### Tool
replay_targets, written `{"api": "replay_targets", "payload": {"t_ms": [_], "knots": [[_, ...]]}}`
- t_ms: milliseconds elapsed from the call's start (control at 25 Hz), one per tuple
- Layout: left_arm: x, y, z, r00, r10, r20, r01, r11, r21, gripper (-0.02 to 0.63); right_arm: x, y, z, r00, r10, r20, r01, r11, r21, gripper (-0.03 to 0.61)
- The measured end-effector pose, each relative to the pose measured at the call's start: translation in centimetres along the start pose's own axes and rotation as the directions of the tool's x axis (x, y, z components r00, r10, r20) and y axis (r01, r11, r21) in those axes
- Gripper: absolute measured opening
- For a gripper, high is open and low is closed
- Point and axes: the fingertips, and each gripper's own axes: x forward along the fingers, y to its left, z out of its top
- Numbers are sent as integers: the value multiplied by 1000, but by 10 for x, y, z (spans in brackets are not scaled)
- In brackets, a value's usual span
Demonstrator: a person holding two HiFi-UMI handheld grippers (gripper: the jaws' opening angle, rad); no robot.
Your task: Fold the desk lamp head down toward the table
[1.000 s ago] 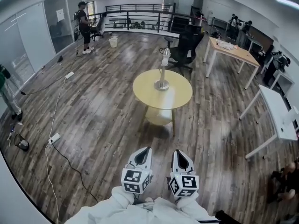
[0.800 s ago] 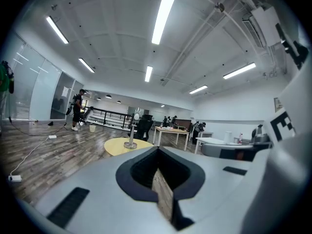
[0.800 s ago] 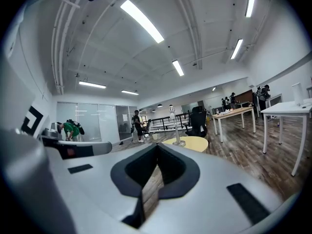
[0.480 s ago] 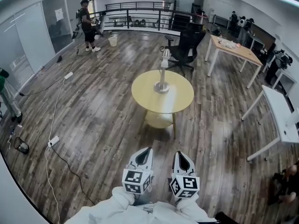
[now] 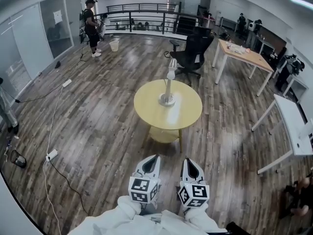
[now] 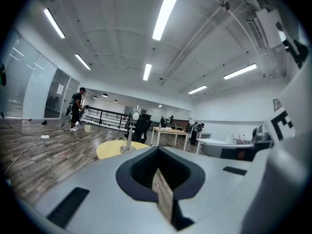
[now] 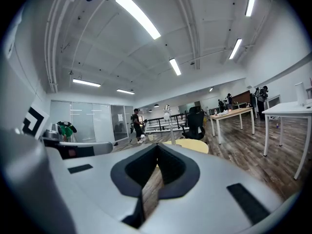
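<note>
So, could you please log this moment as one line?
desk lamp: upright on yellow round table | left gripper: shut, empty | right gripper: shut, empty

Closed, empty left claw (image 6: pixel 159 182) faces upright desk lamp (image 6: pixel 129 134) on table (image 6: pixel 109 151).

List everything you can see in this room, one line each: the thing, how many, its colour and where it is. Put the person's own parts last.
desk lamp: one, silver, upright on the round table
round table: one, yellow top, middle of the floor
office chair: one, black, behind the round table
wooden desk: one, light brown top, white legs, back right
white desk: at least one, white, right edge
bin: one, white, back left
standing person: one, dark clothes, back left
power strip: one, white, on the floor at left, cable attached
sleeves: two, white, bottom edge
left tongs: one, grey, shut, empty, well short of the round table
right tongs: one, grey, shut, empty, beside the left tongs
</note>
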Motion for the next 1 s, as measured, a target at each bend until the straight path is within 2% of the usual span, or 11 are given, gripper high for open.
{"api": "replay_targets", "payload": {"t_ms": [280,640,800,1000], "knots": [[48,34,15,1000,0,-21,0,1000,6,0,63,-3,6,998,40,-42,-39,999,16,12],[123,91,36,1000,12,-17,-11,1000,24,0,158,-14,21,997,57,-42,-56,998,16,12],[149,120,39,1000,26,-18,-25,999,34,0,190,-17,22,998,45,-39,-45,999,7,12],[180,140,41,999,25,-33,-25,1000,12,0,218,-33,24,998,9,-54,-9,1000,5,12]]}}
